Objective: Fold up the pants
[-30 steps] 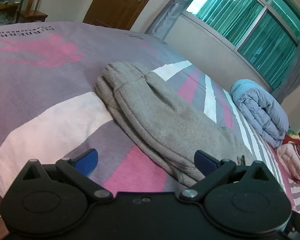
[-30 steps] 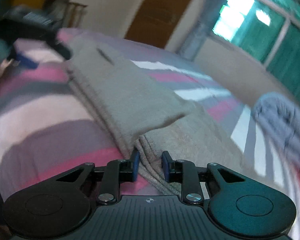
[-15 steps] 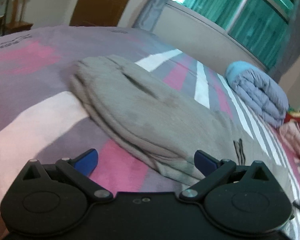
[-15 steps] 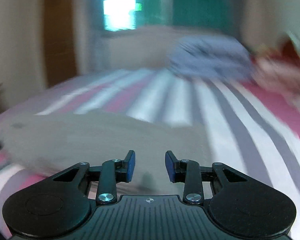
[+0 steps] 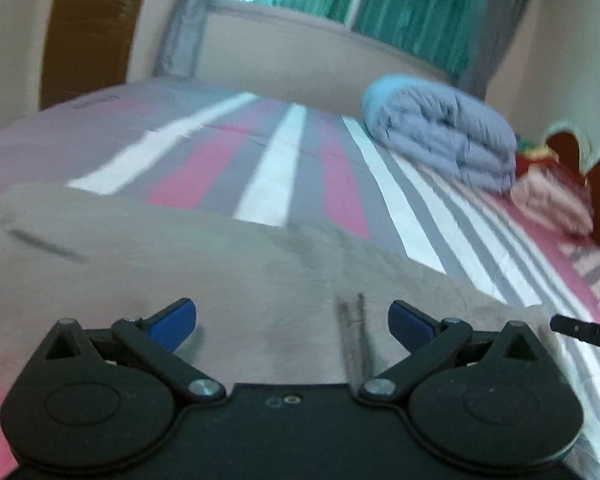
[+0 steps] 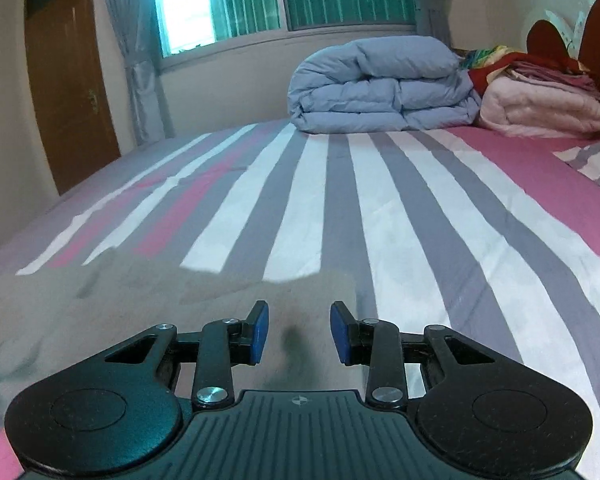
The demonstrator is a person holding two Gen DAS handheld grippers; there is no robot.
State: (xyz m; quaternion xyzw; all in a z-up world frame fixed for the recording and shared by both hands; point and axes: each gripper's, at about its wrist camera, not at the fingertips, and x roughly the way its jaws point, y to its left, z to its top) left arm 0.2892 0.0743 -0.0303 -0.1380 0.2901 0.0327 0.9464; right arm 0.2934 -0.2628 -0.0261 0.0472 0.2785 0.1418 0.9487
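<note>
The right gripper (image 6: 299,334) hangs low over the grey pants (image 6: 148,304), blue-padded fingers (image 6: 259,333) apart with nothing between them. The pants lie flat across the near left of the striped bed (image 6: 420,208). Far off, a folded blue duvet (image 6: 380,88) sits beside pink blankets (image 6: 540,108) at the far right. A brown door (image 6: 68,88) stands far left.

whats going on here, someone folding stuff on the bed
A person holding two handheld grippers is folding grey pants on a striped bed. Right now neither grips the cloth: the left gripper and right gripper both hover over the pants with jaws open. A folded blue duvet sits further back.
</note>
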